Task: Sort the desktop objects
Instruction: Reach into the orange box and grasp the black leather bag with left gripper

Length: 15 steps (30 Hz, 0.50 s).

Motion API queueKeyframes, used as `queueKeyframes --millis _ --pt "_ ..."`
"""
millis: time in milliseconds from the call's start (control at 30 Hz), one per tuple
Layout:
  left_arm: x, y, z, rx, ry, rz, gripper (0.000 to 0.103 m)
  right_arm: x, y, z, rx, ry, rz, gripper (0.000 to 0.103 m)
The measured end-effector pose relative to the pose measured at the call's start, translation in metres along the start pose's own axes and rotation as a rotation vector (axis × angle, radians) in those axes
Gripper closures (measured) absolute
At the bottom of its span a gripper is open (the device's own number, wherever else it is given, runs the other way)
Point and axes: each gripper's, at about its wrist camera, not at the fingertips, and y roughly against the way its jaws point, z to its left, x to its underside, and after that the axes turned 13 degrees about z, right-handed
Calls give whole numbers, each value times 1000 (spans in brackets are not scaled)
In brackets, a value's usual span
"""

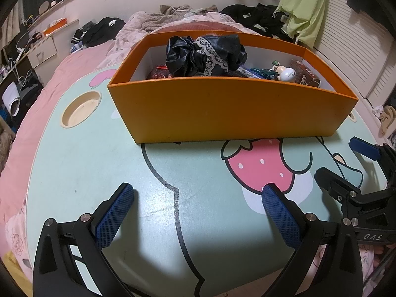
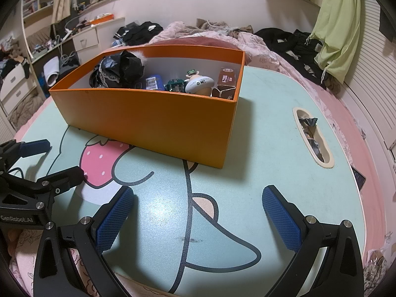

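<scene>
An orange box stands on the mint cartoon-print table. Inside it lie a crumpled black bag with lace trim, a white round toy figure, a brown carton and other small items. My left gripper hovers open over the bare table in front of the box, nothing between its blue pads. My right gripper is likewise open and empty, just to the right of the left one.
A round cup recess sits in the table left of the box. A long slot holding wrappers lies to the box's right. The table rests on a pink bed with clothes heaped behind; drawers and shelves stand at the left.
</scene>
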Motion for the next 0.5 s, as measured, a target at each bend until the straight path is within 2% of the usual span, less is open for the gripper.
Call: queueKeyframes --millis 133,200,267,333,367,400,500 --pt "-2 4 -1 3 -6 12 1 0 0 0 -2 -1 0 0" --pt "-2 13 1 8 1 -32 14 0 0 0 -1 -1 0 0" --pt "-5 34 3 51 12 -96 17 0 0 0 -2 -2 0 0" --pt "-17 53 2 109 -3 -149 17 0 0 0 -2 -3 -1 0" --pt "-25 61 2 128 -14 -170 21 1 0 0 -2 -3 -1 0" --pt "-34 66 1 135 -20 -186 27 1 0 1 -3 -4 -1 0" --pt "-76 69 -7 99 -51 -205 28 0 0 1 -4 -5 -1 0"
